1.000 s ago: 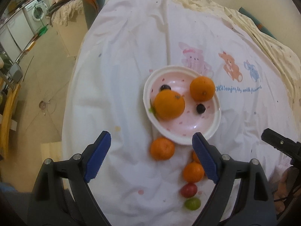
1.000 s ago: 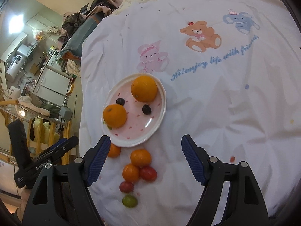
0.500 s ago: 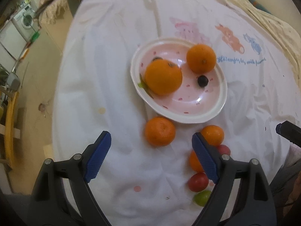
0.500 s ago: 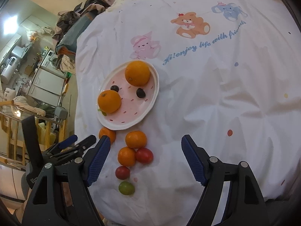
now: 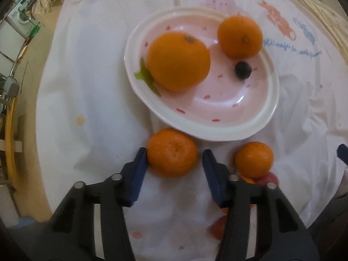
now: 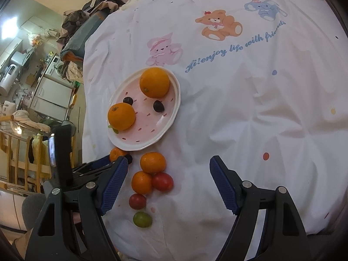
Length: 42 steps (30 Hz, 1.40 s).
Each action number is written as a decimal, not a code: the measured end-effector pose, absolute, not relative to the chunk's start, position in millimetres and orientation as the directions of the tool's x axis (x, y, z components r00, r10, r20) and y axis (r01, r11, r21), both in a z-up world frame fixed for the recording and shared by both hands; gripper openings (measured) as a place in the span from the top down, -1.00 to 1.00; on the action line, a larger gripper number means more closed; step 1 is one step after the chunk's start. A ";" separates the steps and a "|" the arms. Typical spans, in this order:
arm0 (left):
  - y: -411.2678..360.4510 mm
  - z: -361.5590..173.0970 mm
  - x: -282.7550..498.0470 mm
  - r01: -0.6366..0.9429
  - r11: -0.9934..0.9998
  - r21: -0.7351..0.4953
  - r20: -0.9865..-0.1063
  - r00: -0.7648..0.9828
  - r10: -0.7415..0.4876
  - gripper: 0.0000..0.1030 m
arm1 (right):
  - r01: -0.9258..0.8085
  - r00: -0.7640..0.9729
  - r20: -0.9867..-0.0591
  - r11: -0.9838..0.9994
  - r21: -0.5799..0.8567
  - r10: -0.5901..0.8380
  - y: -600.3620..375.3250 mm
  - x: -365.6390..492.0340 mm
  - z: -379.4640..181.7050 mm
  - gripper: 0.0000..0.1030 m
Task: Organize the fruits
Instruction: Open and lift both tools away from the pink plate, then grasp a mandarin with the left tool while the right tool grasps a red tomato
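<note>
Left claw (image 5: 173,155) is closing round a small orange (image 5: 172,152) w/ us, pads not tight yet, b/c it goes in the plate (image 5: 217,128).

Right claw (image 6: 168,182) waits spread wide, holding nothing.

Pretty soft, even daylight; left wrist view is blurry, right one sharp. Glare on the plate (image 5: 239,100), edges warped and dark around it.
</note>
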<state>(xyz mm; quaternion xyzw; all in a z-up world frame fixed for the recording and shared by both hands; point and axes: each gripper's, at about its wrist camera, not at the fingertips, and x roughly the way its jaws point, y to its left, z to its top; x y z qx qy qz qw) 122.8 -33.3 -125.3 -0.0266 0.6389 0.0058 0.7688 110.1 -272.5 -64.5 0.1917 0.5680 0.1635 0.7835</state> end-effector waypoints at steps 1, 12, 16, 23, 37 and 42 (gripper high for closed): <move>-33.5 -126.0 122.8 -0.045 0.999 -0.019 -0.982 0.186 -0.011 0.22 | -0.037 0.300 -0.827 0.873 0.487 0.474 -273.3 110.2 -64.7 -0.56; -21.7 -113.1 111.2 -0.056 0.998 -0.034 -0.981 0.193 -0.022 0.27 | -0.027 0.285 -0.835 0.875 0.484 0.471 -270.2 112.4 -69.2 -0.56; -10.2 -88.3 96.6 -0.065 0.995 -0.075 -0.977 0.205 -0.061 0.26 | -0.023 0.263 -0.851 0.885 0.466 0.455 -267.8 114.2 -76.6 -0.56; 0.4 -46.5 75.4 -0.055 0.995 -0.088 -0.952 0.299 -0.068 0.26 | -0.094 0.214 -0.915 0.940 0.329 0.342 -249.3 108.2 -86.6 -0.56; 25.8 -50.5 70.9 -0.163 0.964 -0.208 -0.940 0.307 -0.151 0.25 | -0.462 0.163 -0.971 0.883 0.082 0.176 -183.7 82.3 -109.4 -0.21; 32.4 -56.3 76.6 -0.208 0.951 -0.229 -0.943 0.289 -0.164 0.25 | -0.555 0.141 -0.982 0.832 0.023 0.122 -168.4 80.2 -118.5 -0.02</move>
